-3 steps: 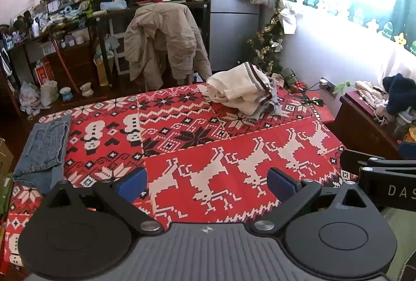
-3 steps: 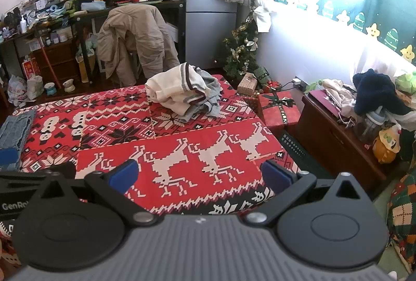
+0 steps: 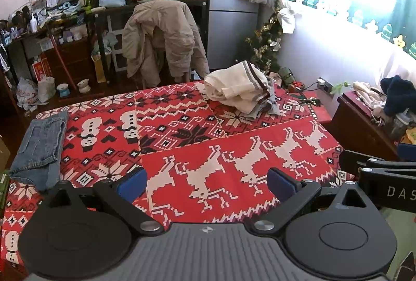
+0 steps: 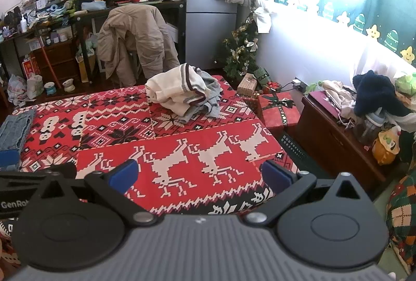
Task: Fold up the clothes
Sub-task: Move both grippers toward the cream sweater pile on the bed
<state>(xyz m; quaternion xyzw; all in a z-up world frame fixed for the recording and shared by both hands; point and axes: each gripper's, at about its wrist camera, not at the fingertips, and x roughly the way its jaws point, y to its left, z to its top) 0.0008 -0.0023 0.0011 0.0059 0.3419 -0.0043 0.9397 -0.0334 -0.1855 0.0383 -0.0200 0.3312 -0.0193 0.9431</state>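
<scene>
Your left tool hangs over the near edge of the table, blue pads spread wide and holding nothing. Your right tool is the same: pads wide apart, empty, above the reindeer band of the red patterned cloth. The two sit side by side, each just catching the other at the frame edge.

The pile of clothes lies at the far right corner of the table, well apart from both tools. It's a crumpled heap: a cream sweater with dark striped trim on top, a grey garment bunched under it. The heap runs roughly left to right along the far edge, but which way any garment points you cannot tell.

Folded jeans lie at the far left, long axis running away from you.

Between you and the pile, only bare cloth. Behind the table a chair draped with a beige coat; to the right, a wrapped red gift box and a cluttered wooden cabinet.
</scene>
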